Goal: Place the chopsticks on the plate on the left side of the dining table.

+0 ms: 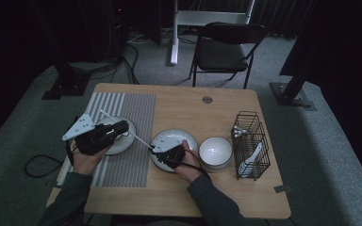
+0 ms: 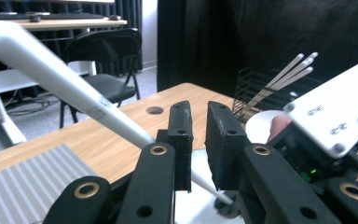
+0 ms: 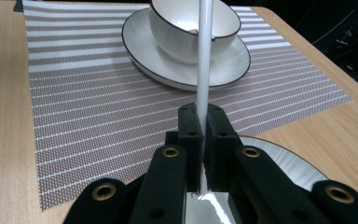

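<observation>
Clamping a white spoon handle (image 3: 204,56), the right tool (image 3: 203,122) lies level (left tool (image 2: 198,122) slightly parted).

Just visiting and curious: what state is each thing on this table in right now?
Right hand-held gripper: shut on white stick.
Left hand-held gripper: jaws slightly apart, stick between them.
Bowl on plate: upright on striped mat.
Second bowl: upright, empty.
Wire basket: upright, holds utensils.

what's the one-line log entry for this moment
right claw: shut on chopstick | left claw: open, chopstick between jaws, untouched | chopstick tip over bowl on plate | mat beneath
</observation>
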### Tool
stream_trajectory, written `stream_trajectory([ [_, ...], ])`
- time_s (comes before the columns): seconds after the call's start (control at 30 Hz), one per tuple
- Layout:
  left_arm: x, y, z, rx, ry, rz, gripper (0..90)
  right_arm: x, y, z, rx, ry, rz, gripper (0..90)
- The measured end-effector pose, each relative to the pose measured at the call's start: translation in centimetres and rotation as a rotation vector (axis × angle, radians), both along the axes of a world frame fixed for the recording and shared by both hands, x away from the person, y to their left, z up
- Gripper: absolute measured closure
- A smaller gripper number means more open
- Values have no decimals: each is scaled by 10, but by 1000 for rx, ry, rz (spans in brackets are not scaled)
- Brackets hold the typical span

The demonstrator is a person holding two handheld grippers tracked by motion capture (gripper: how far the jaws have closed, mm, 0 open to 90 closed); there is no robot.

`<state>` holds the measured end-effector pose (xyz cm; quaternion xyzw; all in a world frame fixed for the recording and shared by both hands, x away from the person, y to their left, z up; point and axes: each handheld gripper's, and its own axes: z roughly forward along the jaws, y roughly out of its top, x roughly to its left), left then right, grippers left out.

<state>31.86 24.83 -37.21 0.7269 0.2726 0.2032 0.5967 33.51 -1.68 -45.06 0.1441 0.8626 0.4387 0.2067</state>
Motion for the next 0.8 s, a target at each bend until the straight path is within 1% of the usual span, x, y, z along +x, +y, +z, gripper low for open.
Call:
stream_trajectory([
  [0.07,1,4,-4,-2,9,6,810,0,0,1,8,1,3,870],
  [0.27,6,12,-15,-3,32,40,810,-1,-2,2,6,-8,16,871],
  [0.6,12,24,-35,24,83,95,807,-3,0,2,4,-6,37,870],
  [0.67,11,25,-38,35,87,102,794,-2,1,1,2,6,44,871],
  [0.73,10,26,-38,46,82,100,771,0,2,0,0,31,57,870],
  [0.8,8,26,-38,50,79,98,759,1,4,0,-9,38,64,871],
])
